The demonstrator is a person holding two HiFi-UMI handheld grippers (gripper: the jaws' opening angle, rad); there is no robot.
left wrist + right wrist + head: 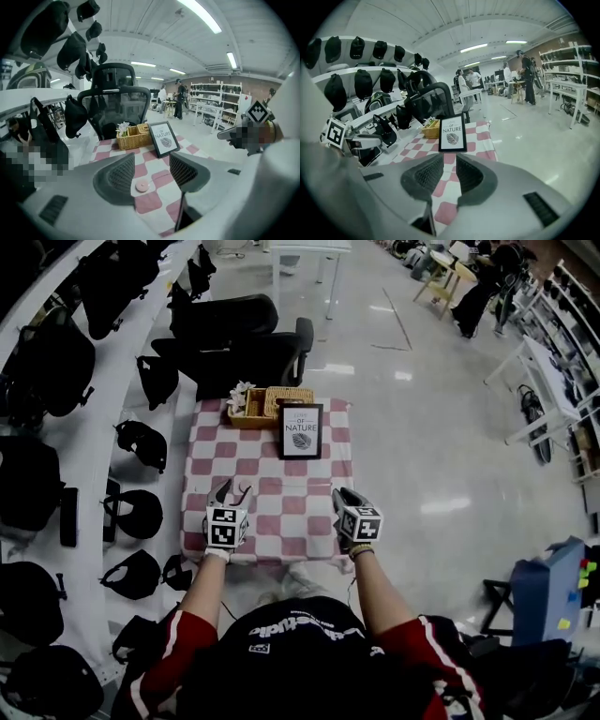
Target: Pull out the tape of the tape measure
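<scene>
A small round pink tape measure (142, 186) lies flat on the pink and white checked tablecloth (281, 498). In the left gripper view it shows in the gap between the jaws, well beyond and below them, untouched. I cannot make it out in the head view. My left gripper (230, 489) (152, 164) hangs over the near left part of the table, jaws wide apart and empty. My right gripper (340, 495) (449, 166) hangs over the near right part. Its jaws stand a narrow gap apart with nothing between them.
A wicker basket (267, 402) with a white flower and a framed "NATURE" sign (301, 430) stand at the table's far end. A black office chair (246, 351) is behind the table. Shelves of black bags (56, 362) run along the left. People stand far off (527, 77).
</scene>
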